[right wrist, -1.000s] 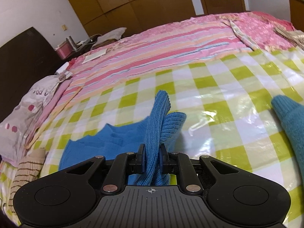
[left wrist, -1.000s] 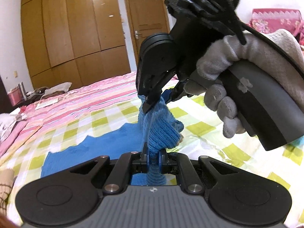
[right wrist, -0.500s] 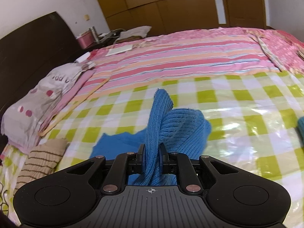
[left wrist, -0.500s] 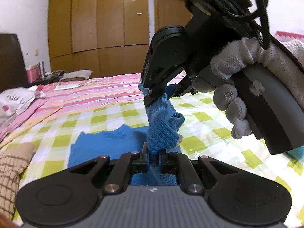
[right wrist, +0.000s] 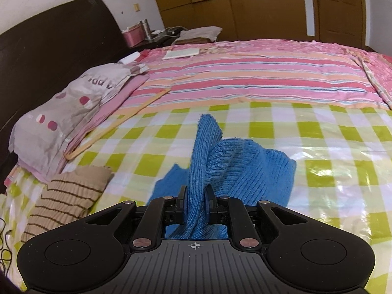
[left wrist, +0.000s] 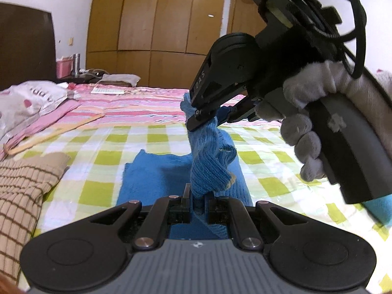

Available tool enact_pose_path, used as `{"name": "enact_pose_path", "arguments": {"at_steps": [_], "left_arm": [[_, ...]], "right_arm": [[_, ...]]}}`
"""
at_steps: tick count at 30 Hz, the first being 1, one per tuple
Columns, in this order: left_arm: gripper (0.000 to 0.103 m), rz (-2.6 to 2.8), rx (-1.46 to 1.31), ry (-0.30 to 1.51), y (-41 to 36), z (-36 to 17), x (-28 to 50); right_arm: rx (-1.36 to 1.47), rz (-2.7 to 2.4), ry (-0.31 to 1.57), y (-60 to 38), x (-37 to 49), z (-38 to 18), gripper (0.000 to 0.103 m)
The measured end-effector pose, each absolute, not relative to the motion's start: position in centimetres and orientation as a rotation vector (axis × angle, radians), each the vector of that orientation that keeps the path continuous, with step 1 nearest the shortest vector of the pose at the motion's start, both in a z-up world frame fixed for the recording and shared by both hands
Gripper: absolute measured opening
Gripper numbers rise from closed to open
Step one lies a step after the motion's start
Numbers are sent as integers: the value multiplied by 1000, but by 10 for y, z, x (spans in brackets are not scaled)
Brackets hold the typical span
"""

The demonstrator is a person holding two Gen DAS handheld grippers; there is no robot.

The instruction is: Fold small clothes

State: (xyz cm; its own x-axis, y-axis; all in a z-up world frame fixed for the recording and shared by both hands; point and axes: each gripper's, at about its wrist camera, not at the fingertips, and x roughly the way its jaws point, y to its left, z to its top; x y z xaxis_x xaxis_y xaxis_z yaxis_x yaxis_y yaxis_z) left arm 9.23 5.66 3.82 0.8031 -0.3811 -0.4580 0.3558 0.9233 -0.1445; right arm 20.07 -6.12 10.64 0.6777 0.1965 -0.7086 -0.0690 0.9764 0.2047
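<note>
1. Across the bed, a green-and-white checked plastic sheet (right wrist: 325, 147) covers the near half, and a pink striped bedspread (right wrist: 257, 73) lies beyond it toward twelve o'clock.
2. Your left gripper (left wrist: 198, 204) has its jaws drawn narrow, pinching a ribbed fold of the blue knit sweater (left wrist: 210, 169) at the six o'clock edge of the left wrist view.
3. Your right gripper (right wrist: 196, 204) is likewise clamped on a ribbed edge of that sweater (right wrist: 245, 166), the knit standing up between its fingers toward twelve o'clock.
4. Seen from the left wrist camera, your right gripper (left wrist: 208, 120) comes in from two o'clock, and the strip of sweater is stretched upright between the two grippers.
5. Your right hand (left wrist: 308, 122), in a grey fleece glove, wraps the dark handle at three o'clock.
6. Part of the sweater lies flat on the checked sheet below the lifted part, spreading toward nine o'clock.
7. A tan garment with brown stripes (right wrist: 68, 196) lies folded at eight o'clock in the right wrist view, apart from the sweater.
8. A grey pillow with pink spots (right wrist: 71, 112) rests against the dark headboard (right wrist: 49, 41) at ten o'clock.
9. Another blue knitted piece (left wrist: 377, 208) shows at four o'clock in the left wrist view, partly hidden behind the handle.
</note>
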Motion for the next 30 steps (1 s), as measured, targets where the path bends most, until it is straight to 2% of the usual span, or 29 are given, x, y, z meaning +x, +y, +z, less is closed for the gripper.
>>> {"name": "enact_pose_path", "arguments": {"at_steps": [15, 19, 22, 30], "left_arm": [[16, -318, -196, 639, 118, 1, 126], [23, -291, -231, 682, 132, -7, 133], [29, -272, -284, 700, 145, -11, 136], [30, -223, -318, 677, 159, -3, 131]], "right_arm": [[127, 189, 909, 14, 238, 54, 14], [175, 201, 927, 17, 245, 44, 21], [227, 225, 916, 13, 244, 46, 22], [228, 233, 811, -30, 212, 86, 23]]}}
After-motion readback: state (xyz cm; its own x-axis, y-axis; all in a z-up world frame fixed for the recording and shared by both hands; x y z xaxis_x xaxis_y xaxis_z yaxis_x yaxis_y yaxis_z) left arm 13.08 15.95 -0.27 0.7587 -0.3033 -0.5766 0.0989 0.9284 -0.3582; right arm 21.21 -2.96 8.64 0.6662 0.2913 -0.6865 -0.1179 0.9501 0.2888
